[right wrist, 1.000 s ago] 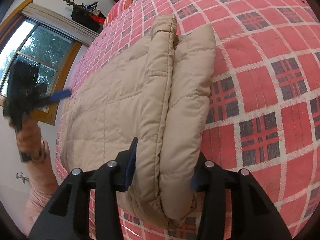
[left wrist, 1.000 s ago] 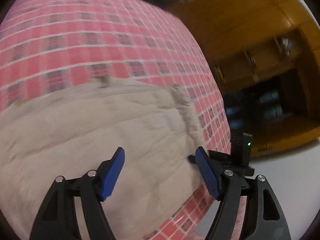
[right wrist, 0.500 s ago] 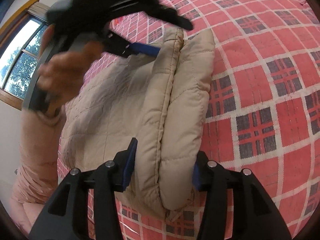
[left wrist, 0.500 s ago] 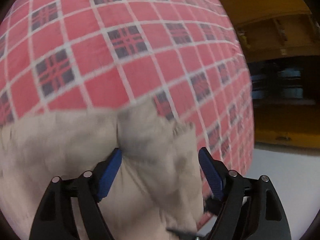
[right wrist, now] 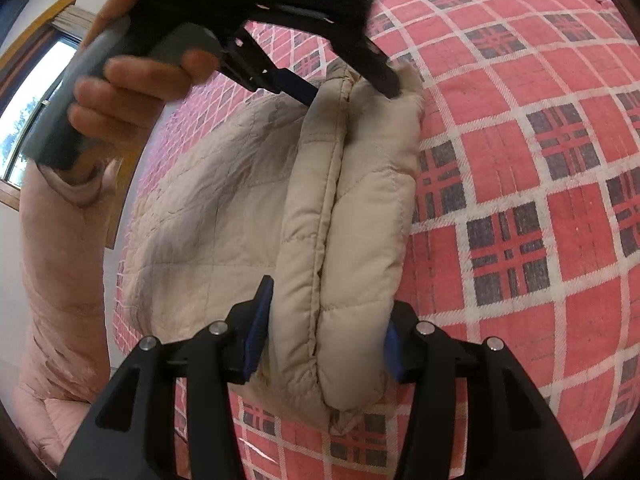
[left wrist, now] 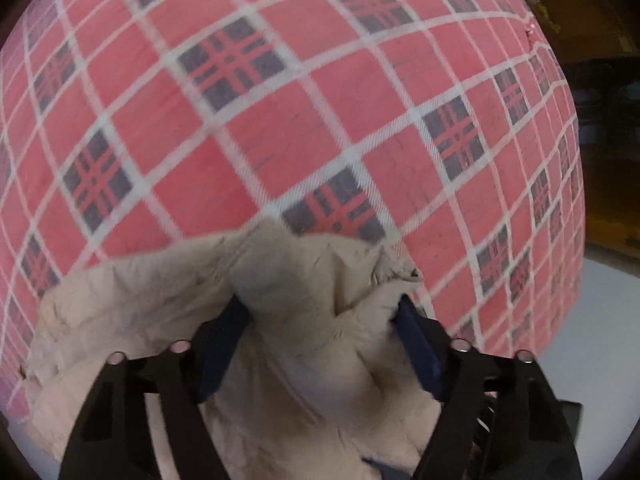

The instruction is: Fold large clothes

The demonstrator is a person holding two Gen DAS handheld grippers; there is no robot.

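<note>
Through the left wrist camera I see my left gripper [left wrist: 320,312] set over the far corner of the beige quilted jacket [left wrist: 132,320], which lies on the red plaid bedspread [left wrist: 280,128]. The blue pads [left wrist: 416,344] stand fairly wide, with a thick bunch of the padded fabric bulging up between them and pressing against both inner faces. The picture is a little blurred, so I cannot tell how firmly the cloth is pinched. Past the edge of the bed, on the right, there is dark wooden furniture [left wrist: 600,80] and a pale floor [left wrist: 608,320].

Through the right wrist camera my right gripper [right wrist: 324,340] straddles the near end of the jacket [right wrist: 224,216], where a folded edge forms two thick padded rolls running away from me. Its fingers [right wrist: 258,328] are well apart and sit against the outer sides of the rolls, filled by the fabric rather than closed tight. At the far end of the same folded edge I see the left gripper [right wrist: 352,88], held by a hand [right wrist: 132,92] with a pink sleeve [right wrist: 60,248], its tips touching the jacket's corner. A window [right wrist: 28,108] shows at the left edge.
</note>
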